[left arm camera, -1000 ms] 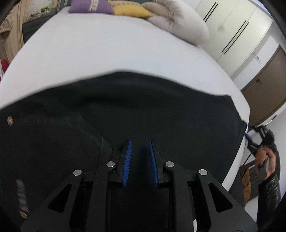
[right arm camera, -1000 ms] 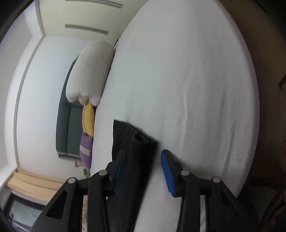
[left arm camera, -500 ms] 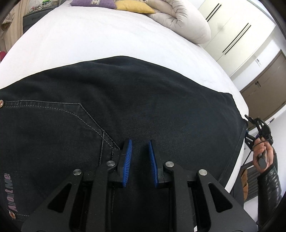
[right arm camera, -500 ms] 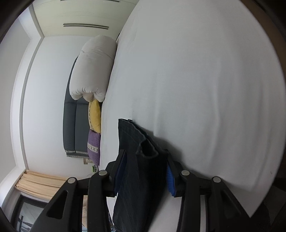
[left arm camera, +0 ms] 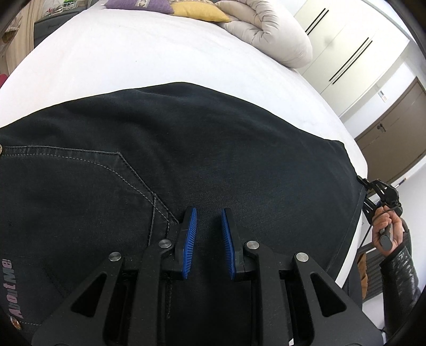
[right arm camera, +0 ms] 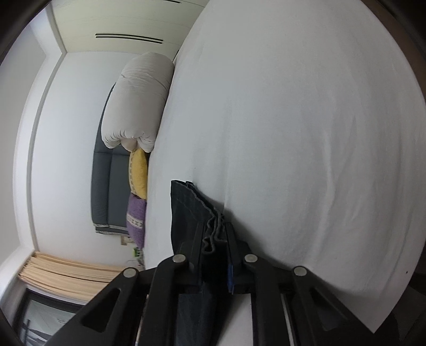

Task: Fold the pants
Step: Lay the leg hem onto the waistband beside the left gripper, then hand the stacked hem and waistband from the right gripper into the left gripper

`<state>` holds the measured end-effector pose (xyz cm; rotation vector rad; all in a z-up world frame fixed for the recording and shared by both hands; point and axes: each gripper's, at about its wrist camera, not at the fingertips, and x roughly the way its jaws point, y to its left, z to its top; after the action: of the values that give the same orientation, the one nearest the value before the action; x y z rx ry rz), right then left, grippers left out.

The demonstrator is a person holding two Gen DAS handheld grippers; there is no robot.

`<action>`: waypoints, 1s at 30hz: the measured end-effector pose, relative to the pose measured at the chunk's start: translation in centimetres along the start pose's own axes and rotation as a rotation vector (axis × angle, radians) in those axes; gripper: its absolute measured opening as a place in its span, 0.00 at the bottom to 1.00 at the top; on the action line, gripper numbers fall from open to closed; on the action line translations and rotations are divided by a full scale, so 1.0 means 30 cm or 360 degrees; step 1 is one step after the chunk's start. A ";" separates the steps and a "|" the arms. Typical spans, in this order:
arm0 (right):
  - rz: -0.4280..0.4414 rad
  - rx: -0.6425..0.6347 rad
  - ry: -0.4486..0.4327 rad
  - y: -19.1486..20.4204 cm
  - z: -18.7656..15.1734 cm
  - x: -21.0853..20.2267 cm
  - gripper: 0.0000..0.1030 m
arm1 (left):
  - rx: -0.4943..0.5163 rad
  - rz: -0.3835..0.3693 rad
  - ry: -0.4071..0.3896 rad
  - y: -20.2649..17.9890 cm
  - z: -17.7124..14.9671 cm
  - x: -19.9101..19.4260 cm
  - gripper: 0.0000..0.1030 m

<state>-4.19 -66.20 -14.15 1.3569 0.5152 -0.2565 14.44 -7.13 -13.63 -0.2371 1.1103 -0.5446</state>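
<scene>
Black denim pants (left arm camera: 202, 149) lie flat across the white bed (left arm camera: 138, 56), the back pocket and a printed label at the left. My left gripper (left arm camera: 209, 213) hovers low over the seat of the pants, jaws a little apart with only flat cloth below them. My right gripper (right arm camera: 215, 226) is shut on the bunched hem end of the pants (right arm camera: 189, 210) at the bed's right edge; in the left wrist view it shows far right in a hand (left arm camera: 383, 202).
A rolled beige duvet (left arm camera: 269, 29), a yellow pillow (left arm camera: 199, 9) and a purple pillow (left arm camera: 138, 4) lie at the head of the bed. White wardrobes (left arm camera: 348, 45) and a brown door (left arm camera: 394, 127) stand beyond the right edge. A dark headboard (right arm camera: 106, 173) and curtain show in the right wrist view.
My right gripper closed its jaws onto the pant hems, which were loose between open fingers before. My left gripper lowered and steadied over the seat of the pants.
</scene>
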 end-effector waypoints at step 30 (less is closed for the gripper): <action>-0.0582 -0.1903 0.0361 0.478 -0.949 0.227 0.13 | -0.0251 -0.0179 0.0005 0.107 0.015 -0.074 0.30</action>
<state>2.54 -34.79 -8.69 0.1173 0.9084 -0.0494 15.06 -3.28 -13.10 -0.4380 1.1488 -0.5574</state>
